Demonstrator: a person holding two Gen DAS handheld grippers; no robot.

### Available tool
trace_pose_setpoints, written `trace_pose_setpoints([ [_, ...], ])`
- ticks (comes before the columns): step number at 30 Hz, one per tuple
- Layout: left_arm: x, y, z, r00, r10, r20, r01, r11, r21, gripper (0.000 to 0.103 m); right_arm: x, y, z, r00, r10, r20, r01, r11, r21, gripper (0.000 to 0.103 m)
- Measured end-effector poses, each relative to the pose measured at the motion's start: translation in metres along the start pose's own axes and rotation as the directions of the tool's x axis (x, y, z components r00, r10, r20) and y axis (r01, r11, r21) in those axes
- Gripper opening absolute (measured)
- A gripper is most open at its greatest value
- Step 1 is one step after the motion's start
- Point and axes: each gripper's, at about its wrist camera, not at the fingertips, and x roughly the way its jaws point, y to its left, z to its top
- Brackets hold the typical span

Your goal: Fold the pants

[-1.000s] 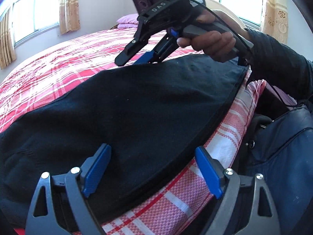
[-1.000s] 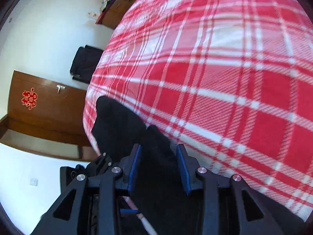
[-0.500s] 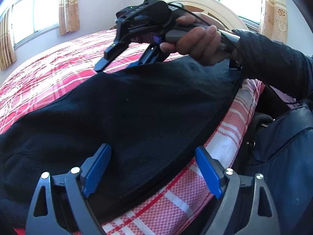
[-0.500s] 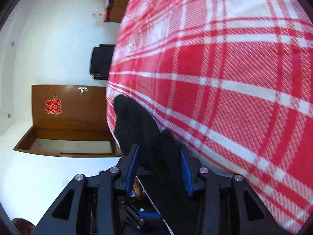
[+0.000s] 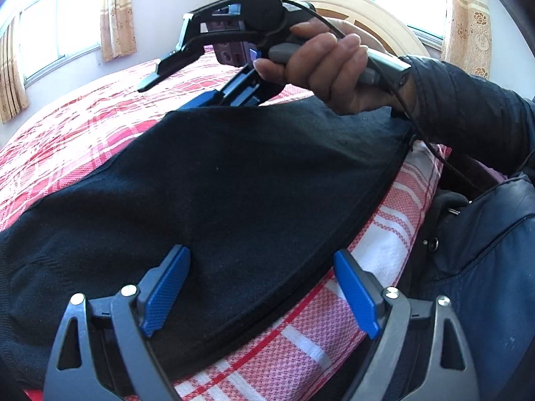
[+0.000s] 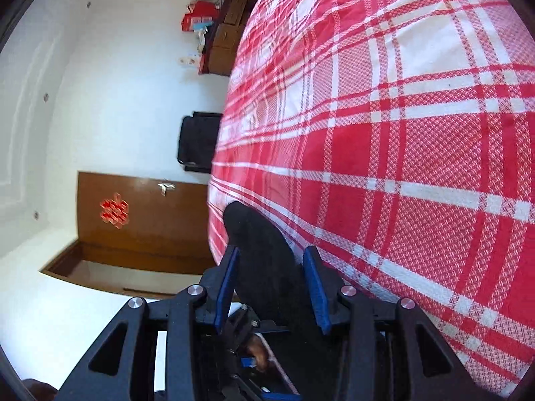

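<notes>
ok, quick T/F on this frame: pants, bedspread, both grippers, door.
1. The pants are black. True.
2. The bedspread is plain blue. False: red and white plaid.
3. The left gripper is clamped on fabric. False: its jaws stand wide open over the pants' edge.
4. The right gripper has black fabric between its jaws. True.
5. The door is white. False: brown wood with a red ornament.
</notes>
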Motion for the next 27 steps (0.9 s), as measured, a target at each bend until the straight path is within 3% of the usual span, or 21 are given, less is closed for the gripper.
trace_pose_setpoints([
  [3, 0.0, 0.001, 0.0, 1.0, 0.002, 0.0, -0.002, 1.0, 0.002, 0.089, 0.001, -0.002, -0.001, 0.998, -0.068, 0.006, 0.068, 0.998, -0.007, 0.041],
  [6, 0.0, 0.001, -0.001, 1.0, 0.001, 0.001, -0.001, 1.0, 0.003, 0.089, 0.001, -0.007, -0.004, 0.994, -0.113, 0.008, 0.113, 0.994, -0.009, 0.029],
  [11, 0.0, 0.003, -0.001, 1.0, 0.001, 0.003, -0.001, 1.0, 0.003, 0.089, -0.023, -0.014, -0.009, 0.983, -0.175, 0.049, 0.176, 0.984, -0.02, 0.028],
  [14, -0.001, 0.003, -0.001, 1.0, -0.001, 0.003, 0.001, 1.0, 0.003, 0.089, -0.034, -0.013, -0.014, 0.988, -0.156, 0.003, 0.156, 0.988, -0.015, 0.028],
  [18, 0.0, 0.004, -0.001, 1.0, 0.0, 0.003, 0.0, 1.0, 0.002, 0.089, -0.027, -0.011, -0.02, 0.98, -0.149, -0.134, 0.145, 0.989, -0.041, 0.028],
  [23, 0.0, 0.003, -0.001, 1.0, 0.001, 0.002, -0.001, 1.0, 0.003, 0.089, -0.018, -0.01, -0.018, 0.978, -0.089, -0.19, 0.079, 0.995, -0.059, 0.028],
  [27, 0.0, 0.002, -0.002, 1.0, 0.0, 0.002, 0.0, 1.0, 0.004, 0.089, -0.003, -0.024, -0.011, 0.973, -0.056, -0.223, 0.057, 0.998, -0.002, 0.028],
])
